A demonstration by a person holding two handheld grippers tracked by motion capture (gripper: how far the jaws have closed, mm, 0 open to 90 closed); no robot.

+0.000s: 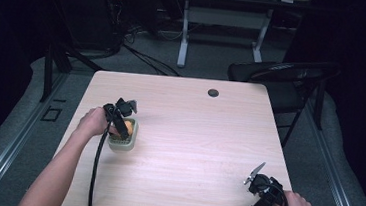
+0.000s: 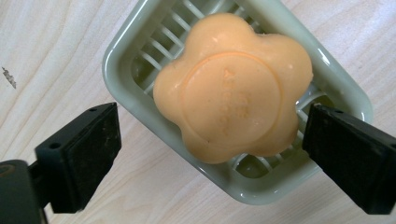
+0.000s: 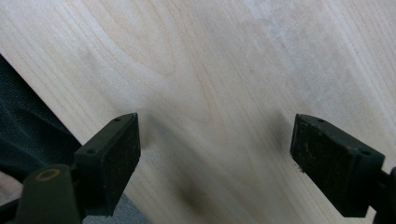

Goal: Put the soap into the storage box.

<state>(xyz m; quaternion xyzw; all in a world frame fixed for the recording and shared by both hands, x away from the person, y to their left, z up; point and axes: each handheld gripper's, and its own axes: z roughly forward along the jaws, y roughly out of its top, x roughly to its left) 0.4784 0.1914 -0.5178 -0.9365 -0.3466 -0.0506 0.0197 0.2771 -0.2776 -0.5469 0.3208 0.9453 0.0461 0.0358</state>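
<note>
— Where, the orange flower-shaped soap bar?

— Lying in the pale green slotted plastic soap dish, toward the left edge of the light wooden table, about midway between the near and far edges.

— And from the left gripper?

— Sitting straight ahead between the wide-spread jaws, though offset: nearly touching the one jaw, well apart from the other, which is hanging outside the dish over bare wood. Gripping nothing yet.

— Long axis?

— Hardly any on the bar, being nearly round; the dish running obliquely across the gap between the jaws.

— Right gripper?

— Also gaping wide and holding nothing, hovering by the table's near right corner, well apart from the dish. Left hand clearly nearer, so probably the one closing on the soap.
</note>
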